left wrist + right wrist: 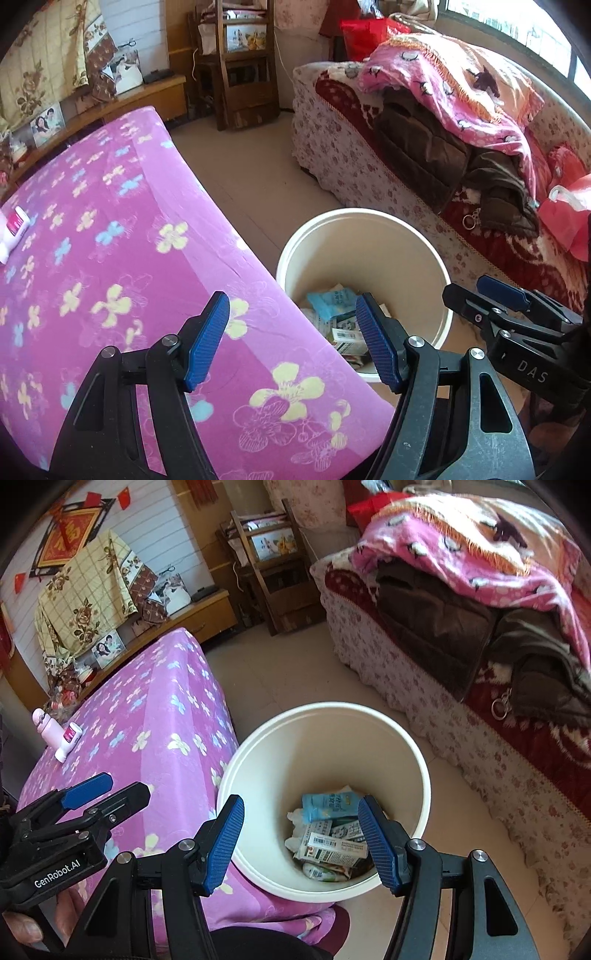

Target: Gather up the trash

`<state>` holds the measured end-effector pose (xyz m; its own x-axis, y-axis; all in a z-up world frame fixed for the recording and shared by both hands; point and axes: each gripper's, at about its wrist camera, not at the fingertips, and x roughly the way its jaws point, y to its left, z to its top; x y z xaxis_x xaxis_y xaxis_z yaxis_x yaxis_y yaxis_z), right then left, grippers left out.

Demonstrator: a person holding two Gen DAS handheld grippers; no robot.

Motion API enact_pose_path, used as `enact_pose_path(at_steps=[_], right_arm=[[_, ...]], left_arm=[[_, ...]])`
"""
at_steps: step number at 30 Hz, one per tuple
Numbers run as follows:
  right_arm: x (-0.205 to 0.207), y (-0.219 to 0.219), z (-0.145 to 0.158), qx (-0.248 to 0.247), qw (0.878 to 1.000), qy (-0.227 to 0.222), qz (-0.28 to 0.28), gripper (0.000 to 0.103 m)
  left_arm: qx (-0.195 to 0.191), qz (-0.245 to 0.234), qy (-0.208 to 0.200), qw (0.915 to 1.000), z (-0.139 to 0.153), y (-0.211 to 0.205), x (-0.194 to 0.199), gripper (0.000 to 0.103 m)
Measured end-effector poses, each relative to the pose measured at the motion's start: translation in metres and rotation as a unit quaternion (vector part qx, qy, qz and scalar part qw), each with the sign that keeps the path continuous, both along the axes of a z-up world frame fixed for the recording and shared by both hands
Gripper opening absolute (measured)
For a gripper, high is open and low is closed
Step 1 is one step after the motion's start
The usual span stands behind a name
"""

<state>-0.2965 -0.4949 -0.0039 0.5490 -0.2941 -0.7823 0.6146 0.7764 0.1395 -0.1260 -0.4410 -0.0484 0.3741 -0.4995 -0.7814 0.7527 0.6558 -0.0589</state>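
A white round bin [406,738] stands on the floor beside the table; it also shows in the left wrist view [369,221]. Inside lie a blue packet [325,805], several small cartons [332,849] and wrappers. My right gripper [301,843] is open and empty, held above the bin's mouth. My left gripper [291,341] is open and empty, over the table's edge next to the bin. A white and pink tube [66,742] and a pink bottle [46,727] lie on the table's far left.
The table wears a purple flowered cloth [122,236]. A sofa [424,672] with a pink blanket and dark clothes runs along the right. A wooden chair [240,66] and a low cabinet [147,92] stand at the back. Tiled floor lies between.
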Motion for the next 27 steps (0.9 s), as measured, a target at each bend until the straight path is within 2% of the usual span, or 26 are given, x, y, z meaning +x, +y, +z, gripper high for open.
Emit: enact_pose_path(at_steps=[4,9,16,19,27], right_arm=[[0.001,0.012,0.014,-0.021,1.0,-0.01,0.002,0.063],[-0.001,0.032,0.036,-0.061,0.998,-0.027,0.0,0.07],[-0.003,0.054,0.064,-0.103,0.994,-0.047,0.003,0.073],[-0.003,0.067,0.077,-0.125,0.991,-0.057,0.005,0.078],[-0.006,0.088,0.101,-0.152,0.985,-0.086,0.009,0.079]], left_arm=[[-0.024,0.005,-0.011,0.9996,0.015,0.014,-0.005,0.07],[-0.05,0.013,-0.036,0.998,0.036,0.031,-0.011,0.07],[-0.092,0.028,-0.077,0.9924,0.066,0.058,-0.022,0.07],[-0.102,0.033,-0.091,0.9901,0.075,0.067,-0.025,0.07],[-0.129,0.054,-0.111,0.9839,0.094,0.095,-0.031,0.07]])
